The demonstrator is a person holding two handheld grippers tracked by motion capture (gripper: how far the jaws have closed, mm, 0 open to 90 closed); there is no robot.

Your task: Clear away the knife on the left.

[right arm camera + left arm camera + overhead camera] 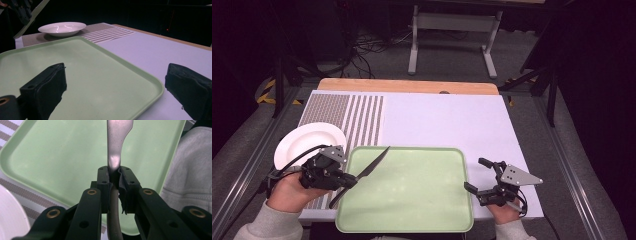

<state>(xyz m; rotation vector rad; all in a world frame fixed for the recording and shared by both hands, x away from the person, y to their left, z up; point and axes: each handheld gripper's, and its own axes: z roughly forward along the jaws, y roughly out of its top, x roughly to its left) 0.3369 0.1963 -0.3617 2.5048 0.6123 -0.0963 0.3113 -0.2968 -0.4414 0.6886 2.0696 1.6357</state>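
Note:
My left gripper (348, 180) is shut on a table knife (371, 167) near the middle of its length. The knife is held above the left edge of the pale green tray (412, 220), blade pointing up and to the right. In the left gripper view the knife (115, 145) runs straight up between the closed jaws, over the tray (62, 160). My right gripper (478, 175) stands open just off the tray's right edge, nothing between its jaws. From the right gripper view the tray (105, 82) lies flat and bare ahead of that gripper (115, 82).
A white plate (307, 142) sits on the striped mat (347, 117) at the left, behind my left hand; the right gripper view has the plate (62, 28) at the far side. The white board (447, 120) extends behind the tray. A grey sleeve (192, 170) is beside the tray.

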